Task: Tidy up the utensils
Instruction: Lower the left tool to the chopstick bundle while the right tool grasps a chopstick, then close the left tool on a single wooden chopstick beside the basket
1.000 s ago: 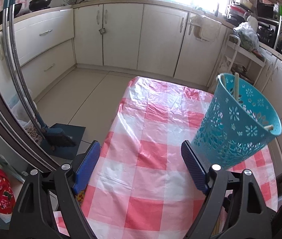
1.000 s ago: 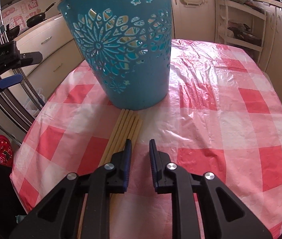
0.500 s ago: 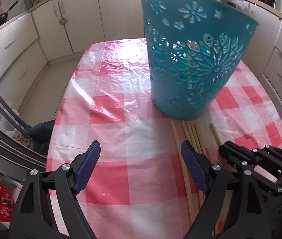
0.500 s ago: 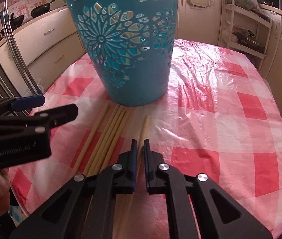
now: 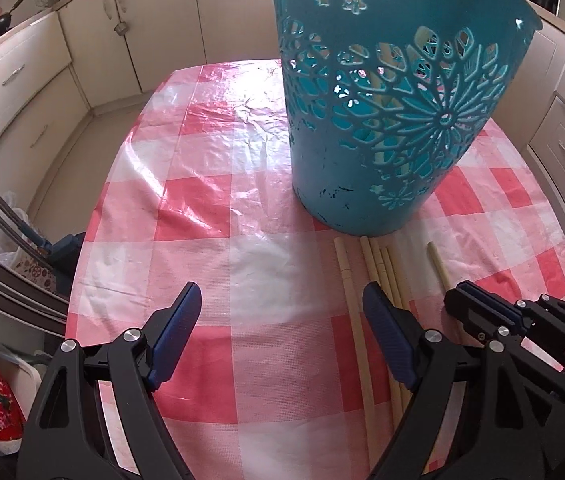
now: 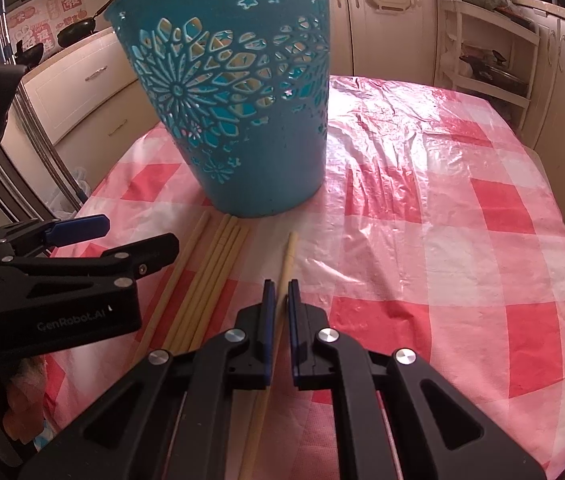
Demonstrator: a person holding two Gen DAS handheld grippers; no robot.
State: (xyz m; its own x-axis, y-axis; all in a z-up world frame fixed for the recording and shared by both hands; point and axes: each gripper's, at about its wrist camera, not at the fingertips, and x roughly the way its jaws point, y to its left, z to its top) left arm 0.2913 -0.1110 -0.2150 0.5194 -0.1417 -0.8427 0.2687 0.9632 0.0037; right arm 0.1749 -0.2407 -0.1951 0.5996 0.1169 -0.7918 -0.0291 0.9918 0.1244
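Lying on the checked bench cloth [image 6: 422,216] just in front of the teal cut-out basket [image 6: 242,128], a single chopstick [image 6: 287,256] is pinched by the right tongs [image 6: 279,300]; the jaws have just been closing and are now clenched on it, w/ the stick running back betw. the pads. Whether it is lifted yet cannot be told. Beside it, to the left, a bundle of chopsticks [image 5: 382,272] is left flat on the bench, tips nearly touching the basket's foot. Through the cut-outs a few pale sticks are seen already standing inside, so the job is judged partly done: approx. five or six sticks remain outside. The left tongs [image 5: 282,308] are held wide apart, released, gripping nothing, above bare cloth, w/ the right pad over the bundle's edge. Kitchen cabinets [image 5: 154,20] are seen beyond.
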